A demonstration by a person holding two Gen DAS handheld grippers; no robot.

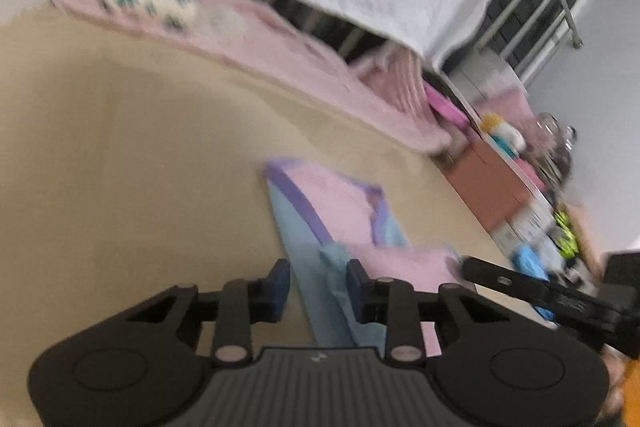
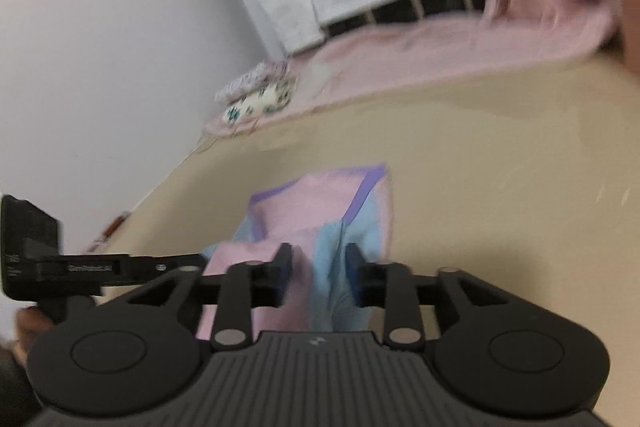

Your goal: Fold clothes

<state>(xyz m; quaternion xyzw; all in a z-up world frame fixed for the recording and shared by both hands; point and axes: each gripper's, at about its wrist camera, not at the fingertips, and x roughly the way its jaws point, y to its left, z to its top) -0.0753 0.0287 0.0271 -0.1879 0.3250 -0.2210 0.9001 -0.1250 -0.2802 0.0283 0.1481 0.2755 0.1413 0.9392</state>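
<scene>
I see the pink-and-blue garment [image 1: 332, 227] on the beige surface [image 1: 140, 147]. Left gripper [image 1: 318, 291] and right gripper [image 2: 318, 277]: jaws spread, fabric between them, not pinched.

No text can be read with certainty in either view. In the right wrist view, a pale line of lettering is seen on the black side bar of the left gripper [image 2: 116, 269], but it is too blurred to be made out. A small pale logo mark is seen on the ribbed housing of each gripper, at the bottom edge of each view; no letters are shown in it.
</scene>
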